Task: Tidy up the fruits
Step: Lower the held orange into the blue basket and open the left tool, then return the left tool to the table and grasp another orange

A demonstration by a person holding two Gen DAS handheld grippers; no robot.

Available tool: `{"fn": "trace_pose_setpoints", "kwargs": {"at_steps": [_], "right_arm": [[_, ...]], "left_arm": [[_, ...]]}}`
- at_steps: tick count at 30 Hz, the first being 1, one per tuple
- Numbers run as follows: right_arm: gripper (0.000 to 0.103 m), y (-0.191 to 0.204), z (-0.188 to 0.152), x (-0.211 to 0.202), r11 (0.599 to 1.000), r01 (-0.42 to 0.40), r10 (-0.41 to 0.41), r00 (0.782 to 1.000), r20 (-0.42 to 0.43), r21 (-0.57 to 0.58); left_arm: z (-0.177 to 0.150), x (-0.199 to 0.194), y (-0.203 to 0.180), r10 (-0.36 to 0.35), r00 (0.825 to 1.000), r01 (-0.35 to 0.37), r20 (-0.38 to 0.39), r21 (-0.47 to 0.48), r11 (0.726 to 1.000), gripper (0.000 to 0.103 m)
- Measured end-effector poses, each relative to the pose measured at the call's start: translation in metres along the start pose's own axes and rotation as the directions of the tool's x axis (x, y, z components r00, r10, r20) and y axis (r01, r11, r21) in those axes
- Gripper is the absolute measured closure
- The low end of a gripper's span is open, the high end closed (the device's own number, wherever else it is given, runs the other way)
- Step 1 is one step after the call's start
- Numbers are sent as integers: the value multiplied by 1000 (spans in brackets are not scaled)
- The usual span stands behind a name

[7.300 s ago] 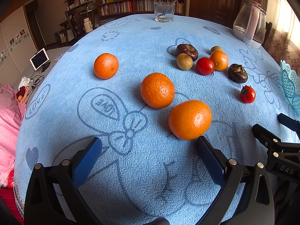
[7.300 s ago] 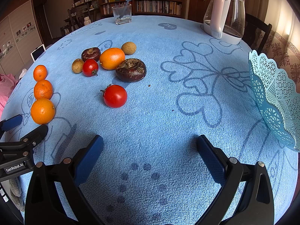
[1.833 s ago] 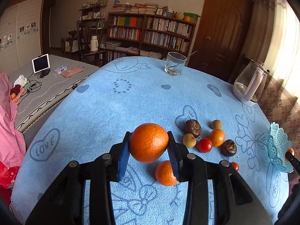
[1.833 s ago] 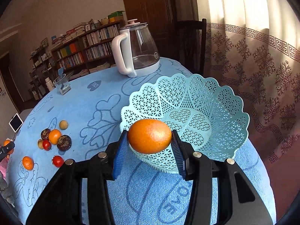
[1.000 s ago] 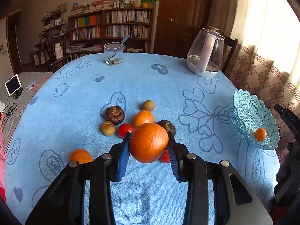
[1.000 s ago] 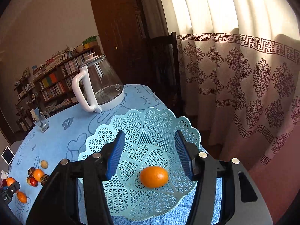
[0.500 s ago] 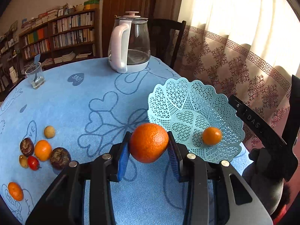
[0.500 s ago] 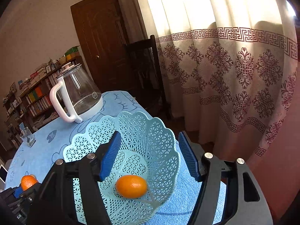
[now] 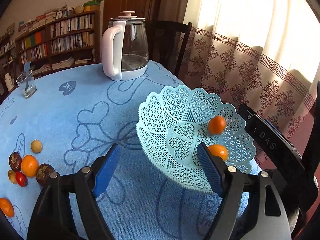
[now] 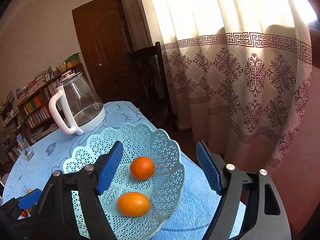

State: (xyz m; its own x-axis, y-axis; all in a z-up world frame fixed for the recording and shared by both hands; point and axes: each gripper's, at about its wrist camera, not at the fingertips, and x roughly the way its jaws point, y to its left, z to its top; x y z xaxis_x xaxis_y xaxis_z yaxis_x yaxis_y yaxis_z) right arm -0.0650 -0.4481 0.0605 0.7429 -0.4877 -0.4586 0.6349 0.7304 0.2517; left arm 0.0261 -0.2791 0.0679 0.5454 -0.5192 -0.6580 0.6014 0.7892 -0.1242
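Observation:
A light blue lattice basket [image 9: 160,120] [image 10: 140,136] stands near the table's right edge with two oranges in it: one [image 9: 217,124] [image 10: 142,168] and another [image 9: 218,152] [image 10: 133,204]. My left gripper [image 9: 158,168] hovers at the basket's near rim, jaws opening, with nothing between the pads. My right gripper [image 10: 160,168] is above the basket from the other side, jaws also opening and gripping nothing; its body [image 9: 270,144] shows at the right in the left wrist view. Several small fruits [image 9: 30,165] and a lone orange [image 9: 6,207] lie at the far left.
A glass kettle [image 9: 126,56] [image 10: 78,108] stands at the back of the blue tablecloth [image 9: 80,104], and a drinking glass [image 9: 27,84] [image 10: 25,150] sits further left. A dark chair [image 10: 152,84] and a patterned curtain [image 10: 250,80] lie just beyond the table's edge.
My left gripper carried its orange to the basket and let go; a second orange now lies in the basket. The right gripper's jaws have spread wider and it stayed in place.

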Motion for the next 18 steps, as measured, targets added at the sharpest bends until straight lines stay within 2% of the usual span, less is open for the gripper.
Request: {"fn": "trace_pose_setpoints", "kwargs": {"at_steps": [3,7,11,18], "right_arm": [[19,1,-1,-2,1000,2,-2,1000,13,-5],[18,3,-1,-2,1000,-2,2,1000,9,-13],[17,-3,0,-2,1000,1,-1,1000,8,14],[17,-13,1,-4,998,26,-27,999,28,55]], "left_arm": [[-3,-4,8,36,999,-36,0,-17,999,25],[-8,-15,15,83,997,-83,9,-23,996,18],[-13,-27,18,128,991,-128,36,-10,992,18],[-25,-47,30,166,985,-164,54,-30,986,18]]}}
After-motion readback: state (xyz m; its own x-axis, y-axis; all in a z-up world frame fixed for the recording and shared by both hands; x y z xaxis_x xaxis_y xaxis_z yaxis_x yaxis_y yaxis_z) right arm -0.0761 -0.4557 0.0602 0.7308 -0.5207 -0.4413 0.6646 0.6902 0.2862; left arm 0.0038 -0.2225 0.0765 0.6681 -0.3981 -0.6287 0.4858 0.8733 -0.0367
